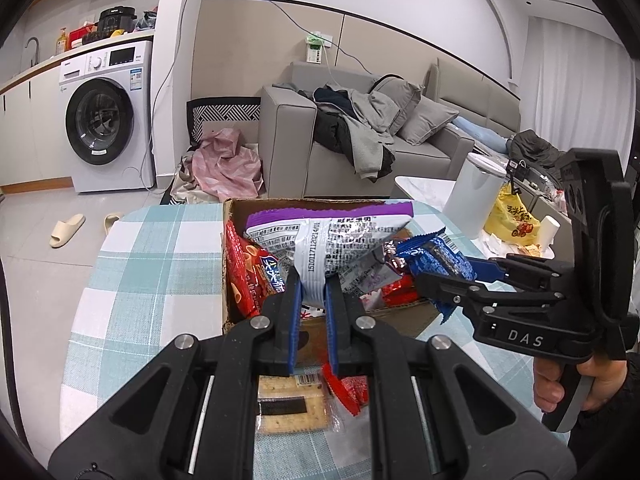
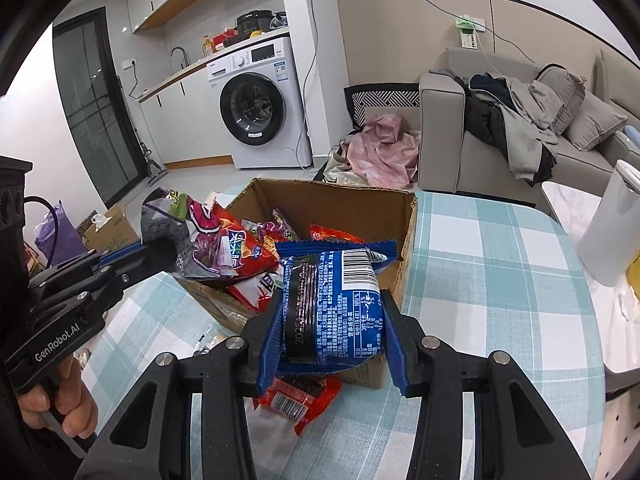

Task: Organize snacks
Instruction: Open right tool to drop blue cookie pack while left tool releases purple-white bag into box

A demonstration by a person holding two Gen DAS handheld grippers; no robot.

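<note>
An open cardboard box (image 1: 234, 216) (image 2: 352, 204) on the checked table holds several snack packs, among them a red one (image 1: 248, 276) (image 2: 248, 256). My left gripper (image 1: 314, 284) is shut on the lower edge of a purple and silver snack bag (image 1: 332, 240), held over the box; in the right wrist view this gripper (image 2: 164, 248) holds the bag (image 2: 172, 220) at the box's left. My right gripper (image 2: 330, 304) is shut on a blue cookie pack (image 2: 340, 304), held above the box's near right corner; the left wrist view shows this gripper (image 1: 428, 268) and the pack (image 1: 436, 260).
A cracker pack (image 1: 292, 404) and a red snack pack (image 1: 348, 388) (image 2: 296, 400) lie on the checked tablecloth (image 1: 132, 280) (image 2: 500, 280) in front of the box. A white canister (image 1: 472, 196) (image 2: 612, 224) and a yellow bag (image 1: 510, 216) stand to the right.
</note>
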